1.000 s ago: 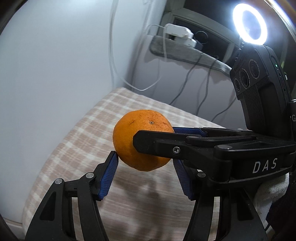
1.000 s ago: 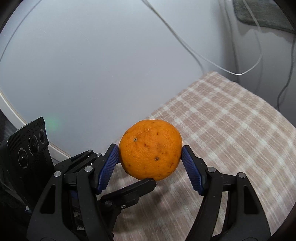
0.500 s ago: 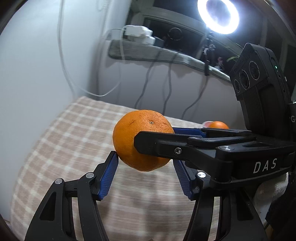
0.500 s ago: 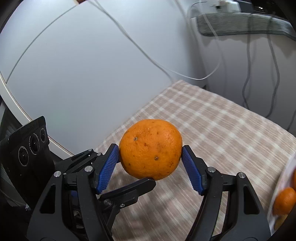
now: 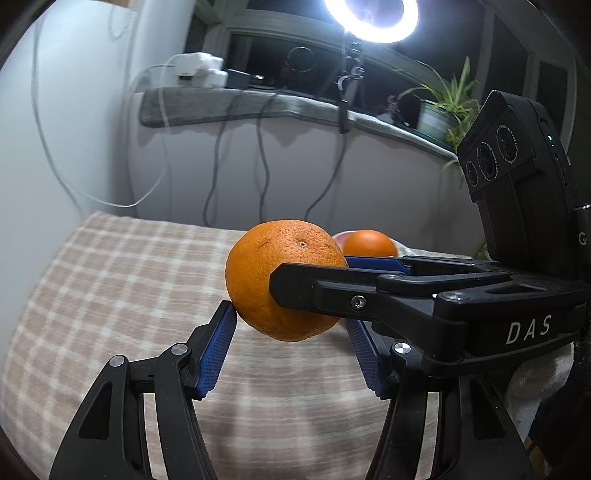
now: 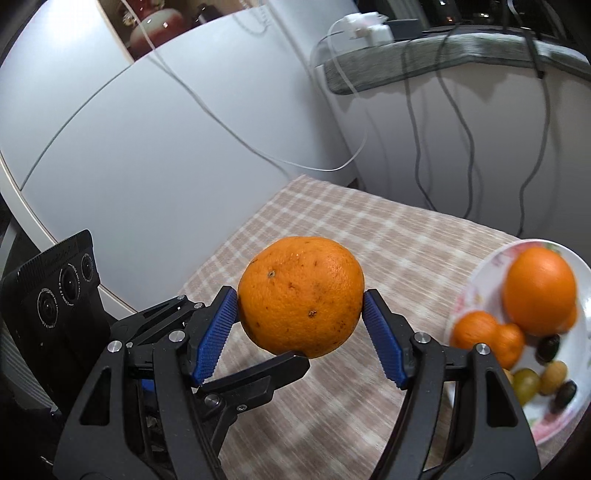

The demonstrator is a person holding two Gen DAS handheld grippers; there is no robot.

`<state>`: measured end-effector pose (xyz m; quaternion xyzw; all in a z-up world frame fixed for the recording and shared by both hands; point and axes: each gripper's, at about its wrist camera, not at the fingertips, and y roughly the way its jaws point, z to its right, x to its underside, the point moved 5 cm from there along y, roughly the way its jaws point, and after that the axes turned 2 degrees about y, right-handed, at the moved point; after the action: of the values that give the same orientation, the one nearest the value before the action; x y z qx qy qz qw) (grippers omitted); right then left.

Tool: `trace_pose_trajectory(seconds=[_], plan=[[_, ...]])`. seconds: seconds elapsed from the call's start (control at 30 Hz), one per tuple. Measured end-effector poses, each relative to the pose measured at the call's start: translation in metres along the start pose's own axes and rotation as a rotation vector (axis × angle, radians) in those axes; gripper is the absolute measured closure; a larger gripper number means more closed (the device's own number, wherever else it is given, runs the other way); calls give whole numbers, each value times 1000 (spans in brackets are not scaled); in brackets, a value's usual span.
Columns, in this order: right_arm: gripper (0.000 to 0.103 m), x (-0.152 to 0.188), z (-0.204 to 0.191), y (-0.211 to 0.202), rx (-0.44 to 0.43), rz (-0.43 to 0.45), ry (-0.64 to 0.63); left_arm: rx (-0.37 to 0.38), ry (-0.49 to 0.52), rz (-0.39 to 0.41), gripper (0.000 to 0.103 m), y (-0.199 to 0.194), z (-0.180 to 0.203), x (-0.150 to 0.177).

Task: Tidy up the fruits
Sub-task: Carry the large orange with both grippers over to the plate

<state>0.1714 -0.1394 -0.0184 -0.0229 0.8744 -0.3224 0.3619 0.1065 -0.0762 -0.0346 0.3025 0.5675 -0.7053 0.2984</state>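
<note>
One orange [image 5: 266,273] hangs above the checked cloth, gripped by both grippers at once. In the left wrist view my left gripper [image 5: 291,321] is shut on it from below, blue pads at its sides. My right gripper's black finger [image 5: 332,291] crosses in front from the right. In the right wrist view the same orange [image 6: 301,295] sits between the blue pads of my right gripper [image 6: 300,306], shut on it. The left gripper's finger [image 6: 258,376] reaches under it. A flowered white plate [image 6: 480,280] at the right holds a big orange [image 6: 539,288], small mandarins [image 6: 476,328] and grapes [image 6: 528,380].
A beige checked cloth [image 5: 110,280] covers the table. White walls and a grey ledge [image 5: 229,103] with hanging cables stand behind it. A ring light [image 5: 369,18] and a potted plant [image 5: 443,107] are above the ledge. The plate's orange [image 5: 371,243] shows behind the held one.
Both grippers have swung together to the right with the orange still in them. The plate of fruit has come into view at the right. Neither grip has changed.
</note>
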Motion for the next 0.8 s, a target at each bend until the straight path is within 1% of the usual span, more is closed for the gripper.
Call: trace_pose_trajectory(seconds=[0.33,0.8], plan=[[30,11,31,-41,63,38,40,62,59,-26,42,19,43,-5],[30,24,74,-85,129,77,93,130,127,-61,42,48,97,-10]])
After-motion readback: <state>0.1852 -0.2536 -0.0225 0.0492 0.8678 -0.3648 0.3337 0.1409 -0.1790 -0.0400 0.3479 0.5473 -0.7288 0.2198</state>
